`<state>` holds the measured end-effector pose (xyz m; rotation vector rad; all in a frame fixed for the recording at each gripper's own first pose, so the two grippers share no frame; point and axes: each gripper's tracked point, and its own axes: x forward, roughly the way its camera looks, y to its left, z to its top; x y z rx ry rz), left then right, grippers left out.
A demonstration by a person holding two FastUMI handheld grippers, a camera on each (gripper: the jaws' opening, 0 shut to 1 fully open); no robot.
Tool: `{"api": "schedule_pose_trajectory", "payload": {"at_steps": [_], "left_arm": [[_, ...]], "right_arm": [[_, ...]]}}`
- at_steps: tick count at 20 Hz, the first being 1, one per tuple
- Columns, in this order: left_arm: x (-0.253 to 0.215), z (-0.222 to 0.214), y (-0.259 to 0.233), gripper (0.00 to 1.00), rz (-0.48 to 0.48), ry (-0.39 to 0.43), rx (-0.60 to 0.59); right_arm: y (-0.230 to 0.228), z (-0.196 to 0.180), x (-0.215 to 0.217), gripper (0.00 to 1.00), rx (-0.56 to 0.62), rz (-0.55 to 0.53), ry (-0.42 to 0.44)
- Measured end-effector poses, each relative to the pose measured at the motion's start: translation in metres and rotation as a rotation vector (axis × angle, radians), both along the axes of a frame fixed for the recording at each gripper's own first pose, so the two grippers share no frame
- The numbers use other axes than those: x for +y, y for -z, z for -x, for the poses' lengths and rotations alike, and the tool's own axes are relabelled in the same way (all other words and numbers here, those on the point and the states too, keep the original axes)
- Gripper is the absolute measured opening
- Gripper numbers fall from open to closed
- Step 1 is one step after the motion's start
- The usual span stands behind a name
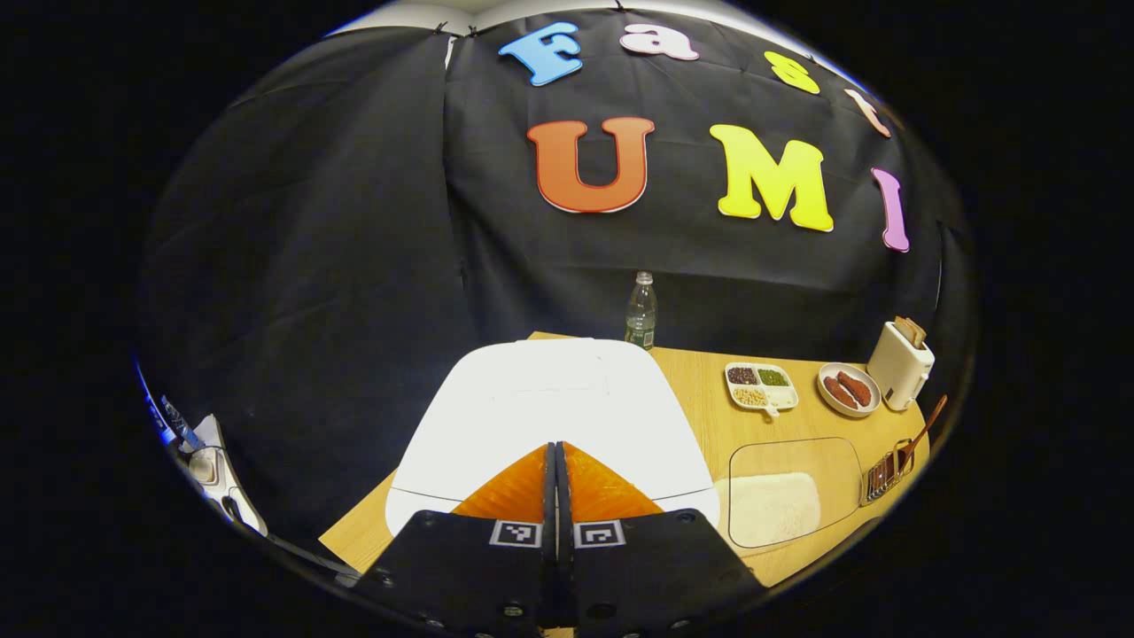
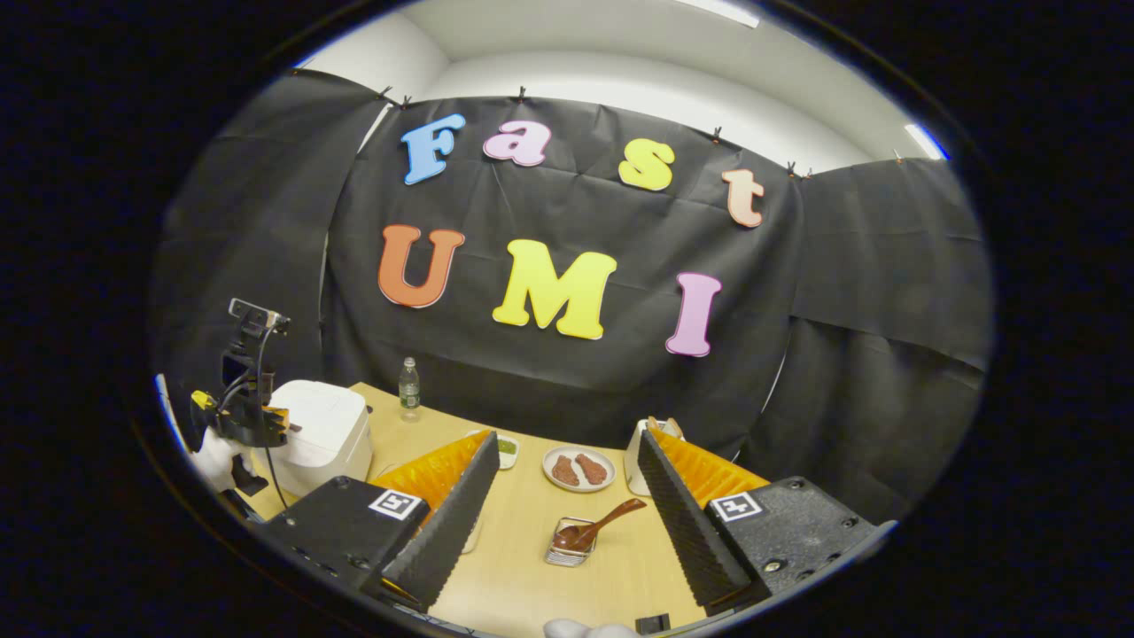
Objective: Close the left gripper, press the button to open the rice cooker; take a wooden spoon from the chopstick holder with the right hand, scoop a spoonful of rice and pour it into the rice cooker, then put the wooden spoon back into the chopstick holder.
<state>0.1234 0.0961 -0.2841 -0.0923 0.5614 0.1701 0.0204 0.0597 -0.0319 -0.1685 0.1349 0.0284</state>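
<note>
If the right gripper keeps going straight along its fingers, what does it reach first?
Most likely the chopstick holder with the wooden spoon standing in it, which sits on the table between the open right gripper fingers. Depth is hard to judge here.

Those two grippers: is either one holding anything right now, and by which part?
Nothing is held. The left gripper is shut on nothing, above the rice cooker. The right gripper is open, its fingers apart; the wooden spoon sits untouched in the chopstick holder.

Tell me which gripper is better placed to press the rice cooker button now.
Left. The left gripper is shut and directly over the closed white rice cooker; the right gripper is open, facing the wooden spoon.
</note>
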Motion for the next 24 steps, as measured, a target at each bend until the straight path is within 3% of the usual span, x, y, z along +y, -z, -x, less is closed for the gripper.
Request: {"api": "schedule_pose_trajectory", "payload": {"at_steps": [16,19,22,24], "left_arm": [[0.002,0.003,0.027,0.01,0.05,-0.013,0.115],[0.006,-0.004,0.011,0.0,-0.05,0.005,0.021],[0.031,-0.015,-0.073,0.0,-0.198,-0.052,-0.263],[0.025,-0.01,-0.125,0.0,-0.2,-0.066,-0.408]], "right_arm": [[0.013,-0.009,0.004,1.0,0.037,-0.008,-0.012],[0.01,-0.009,-0.002,1.0,0.014,-0.006,-0.004],[-0.006,-0.007,-0.01,1.0,-0.064,-0.032,0.004],[-0.016,-0.005,-0.014,1.0,-0.116,-0.048,0.007]]}}
